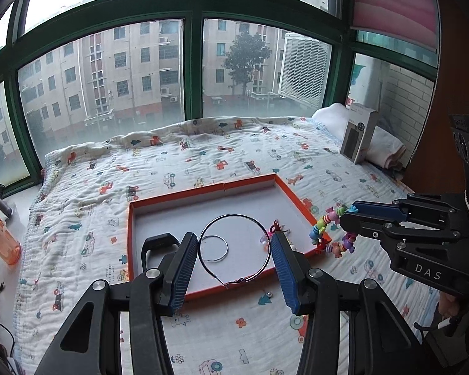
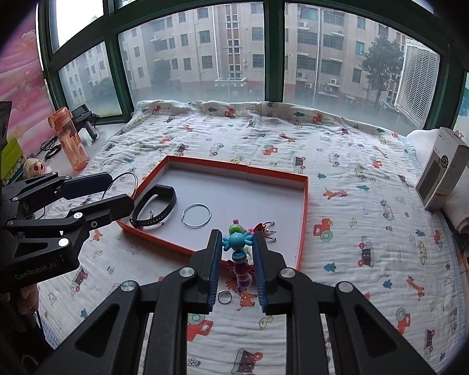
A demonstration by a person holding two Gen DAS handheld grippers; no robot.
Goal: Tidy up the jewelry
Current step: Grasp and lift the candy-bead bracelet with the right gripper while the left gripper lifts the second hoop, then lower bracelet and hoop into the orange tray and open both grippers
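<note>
The left claw [image 1: 234,256] clamps a large hoop earring [image 1: 234,251] over the orange tray [image 1: 134,218]; thin wire could twist free. The right claw [image 2: 236,250] grips a beaded bracelet [image 2: 239,256] above the tray's near edge (its dangling end may snag there). A small ring [image 2: 224,297] on the bed is half hidden.

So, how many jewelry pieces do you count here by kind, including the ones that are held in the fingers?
Hoops: 2, the large hoop (held) and the small hoop
Black wristband: 1
Beaded bracelet (held): 1
Small ring on the blanket: 1
Red trinket: 1
Total: 6
</note>
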